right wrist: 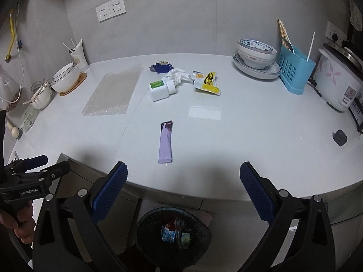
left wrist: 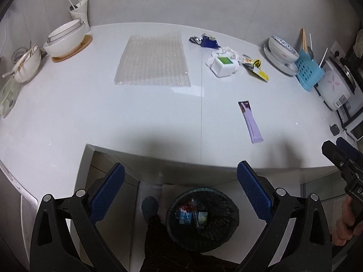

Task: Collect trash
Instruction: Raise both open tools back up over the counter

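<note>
Grey wall panels close in a white countertop (right wrist: 249,136) that carries both crockery and litter. At its left edge stand stacked white bowls (right wrist: 65,77) on a wooden coaster and a paper cup of straws (right wrist: 79,55). Next along, toward the back, lies a sheet of bubble wrap (right wrist: 113,90), flat and bare; it looks soft and nearly weightless, so one corner or edge should do for a pinch. Near the back edge, at the middle, the litter gathers: a dark blue torn wrapper (right wrist: 162,66), a crumpled white tissue (right wrist: 179,76), a white pill bottle (right wrist: 161,88) on its side with its green label up, and a yellow snack packet (right wrist: 207,82). The bottle is the one stiff, smooth piece, probably light, best taken across its flat sides; the films and the tissue will crush under the pads. Closer to the front edge lies a lilac stick sachet (right wrist: 166,141), thin and flat to the surface, so it may need pinching across its narrow width. At the right edge stand patterned bowls (right wrist: 256,54), a blue utensil caddy (right wrist: 295,68) and a rice cooker (right wrist: 335,83).

Below the front edge, on the floor, a black mesh bin (right wrist: 172,235) already holds a few wrappers. The left gripper (left wrist: 180,195) and the right gripper (right wrist: 183,192) both hang above it, jaws spread wide and holding nothing.
</note>
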Tool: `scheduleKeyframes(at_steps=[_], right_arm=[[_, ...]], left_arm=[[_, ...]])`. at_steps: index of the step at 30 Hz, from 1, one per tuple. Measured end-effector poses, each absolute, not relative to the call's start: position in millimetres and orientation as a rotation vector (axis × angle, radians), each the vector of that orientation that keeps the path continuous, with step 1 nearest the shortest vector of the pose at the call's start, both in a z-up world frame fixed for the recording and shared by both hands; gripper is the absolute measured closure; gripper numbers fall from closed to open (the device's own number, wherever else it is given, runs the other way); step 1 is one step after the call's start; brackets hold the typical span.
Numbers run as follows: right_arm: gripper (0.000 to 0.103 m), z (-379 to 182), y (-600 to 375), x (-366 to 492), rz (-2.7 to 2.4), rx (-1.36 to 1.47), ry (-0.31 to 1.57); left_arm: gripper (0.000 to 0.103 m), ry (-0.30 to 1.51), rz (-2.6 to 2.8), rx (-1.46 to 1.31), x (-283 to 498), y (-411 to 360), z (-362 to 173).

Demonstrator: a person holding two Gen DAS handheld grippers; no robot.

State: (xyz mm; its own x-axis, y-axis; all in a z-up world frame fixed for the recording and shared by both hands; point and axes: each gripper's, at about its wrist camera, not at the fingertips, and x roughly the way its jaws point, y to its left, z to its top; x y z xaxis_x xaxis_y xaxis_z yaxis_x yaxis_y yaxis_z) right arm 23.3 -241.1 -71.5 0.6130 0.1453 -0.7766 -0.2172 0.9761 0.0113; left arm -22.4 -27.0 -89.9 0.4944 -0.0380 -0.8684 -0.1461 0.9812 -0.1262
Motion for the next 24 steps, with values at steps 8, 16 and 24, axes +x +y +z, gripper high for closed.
scheduleKeyframes(at_steps=[8, 16, 24], right_arm=[[0.008, -51, -223, 56, 0.211, -0.091, 0.855], [0.008, -49, -200, 97, 0.218, -0.099, 0.860], [0.008, -69, -174, 145, 0.223, -0.109, 0.906]], left_arm=[[0.006, 1.045, 0.084, -0.184, 11, -6, -71], [0.006, 1.071, 0.096, -0.190, 51, 21, -69], [0.006, 1.121, 0.095, -0.199, 98, 52, -83]])
